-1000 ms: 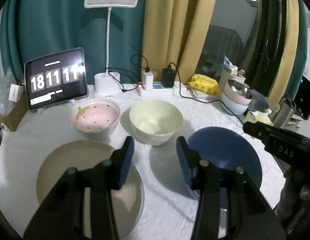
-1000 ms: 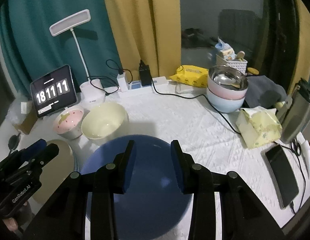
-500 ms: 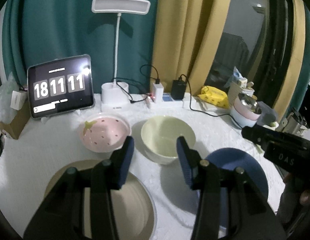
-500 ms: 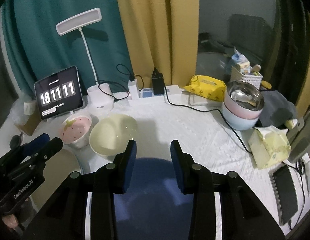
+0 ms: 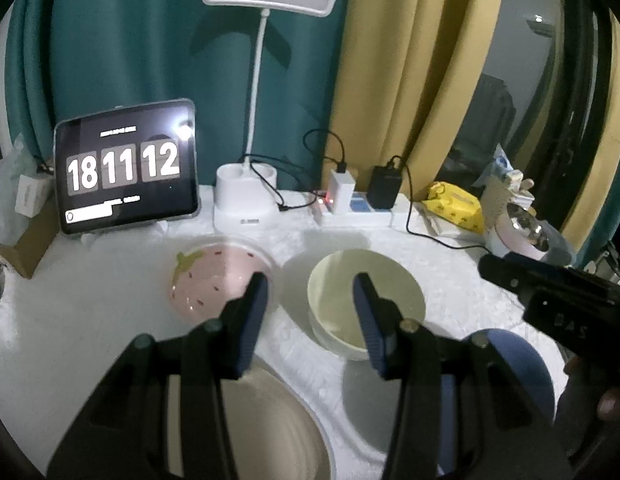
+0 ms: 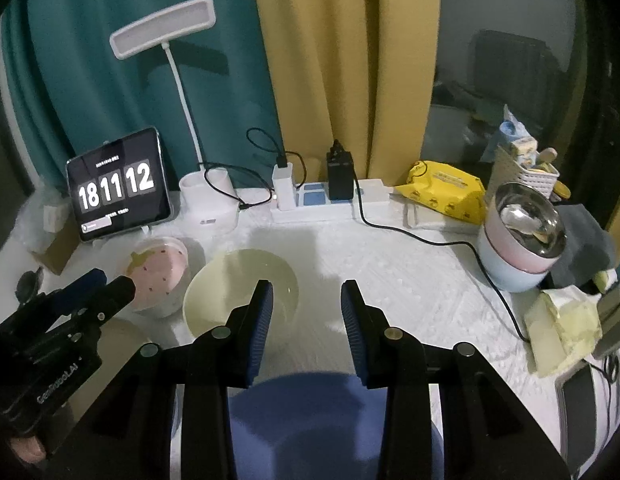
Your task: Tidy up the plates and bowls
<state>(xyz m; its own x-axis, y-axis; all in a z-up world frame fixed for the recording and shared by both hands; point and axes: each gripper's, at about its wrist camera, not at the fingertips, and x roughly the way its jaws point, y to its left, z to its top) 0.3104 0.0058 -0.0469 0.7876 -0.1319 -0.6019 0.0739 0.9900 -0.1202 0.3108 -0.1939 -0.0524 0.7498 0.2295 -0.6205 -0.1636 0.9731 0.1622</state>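
On the bench (image 6: pixel 389 280): two loose bowls, pink strawberry bowl (image 5: pixel 218 280) and cream bowl (image 5: pixel 365 300); two plates, beige plate (image 5: pixel 270 428) and blue plate (image 6: pixel 310 420); one tablet clock (image 6: pixel 118 188).

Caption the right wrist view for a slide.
Open right tool above blue plate, facing cream bowl and strawberry bowl.

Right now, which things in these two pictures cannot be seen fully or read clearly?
- Round beige plate: left wrist view, covered by the left gripper, cut by the bottom edge.
- Round dark blue plate: right wrist view, behind the right gripper.
- Small text on the black tablet clock: too small, blurred.
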